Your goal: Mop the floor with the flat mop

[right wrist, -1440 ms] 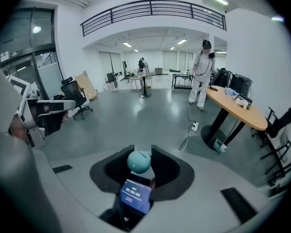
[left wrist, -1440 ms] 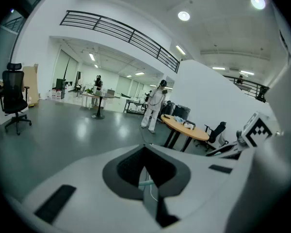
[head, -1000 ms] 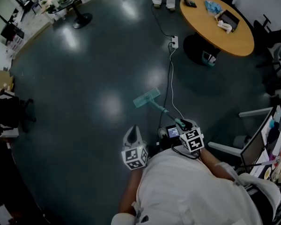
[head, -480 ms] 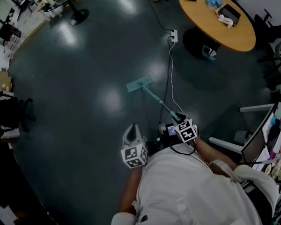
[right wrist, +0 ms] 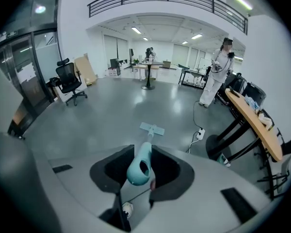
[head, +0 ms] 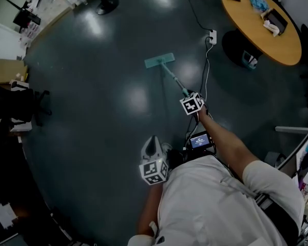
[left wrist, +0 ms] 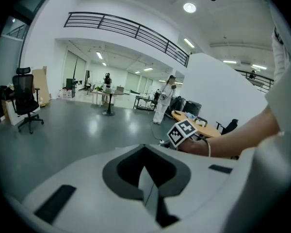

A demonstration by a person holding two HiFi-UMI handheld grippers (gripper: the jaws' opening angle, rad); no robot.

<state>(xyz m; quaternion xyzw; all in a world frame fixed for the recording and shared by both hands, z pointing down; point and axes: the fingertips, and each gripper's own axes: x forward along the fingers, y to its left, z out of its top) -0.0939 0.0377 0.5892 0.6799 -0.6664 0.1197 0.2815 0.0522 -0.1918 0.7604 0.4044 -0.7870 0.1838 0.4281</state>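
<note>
**Mop held out across the floor**

The dark, glossy floor (head: pixel 92 111) filled the head view, with a round wooden table (head: pixel 262 42) at the upper right. The mop (head: pixel 174 79) reached forward from the person, its flat teal head resting on the floor well short of the table. The right gripper (right wrist: pixel 140 171) had its jaws closed on the teal handle end. The left gripper (left wrist: pixel 148 188) hung near the person's body, jaws pressed together with nothing between them. A white cable (head: pixel 205 70) ran beside the handle to a power strip (head: pixel 212 36).
</note>
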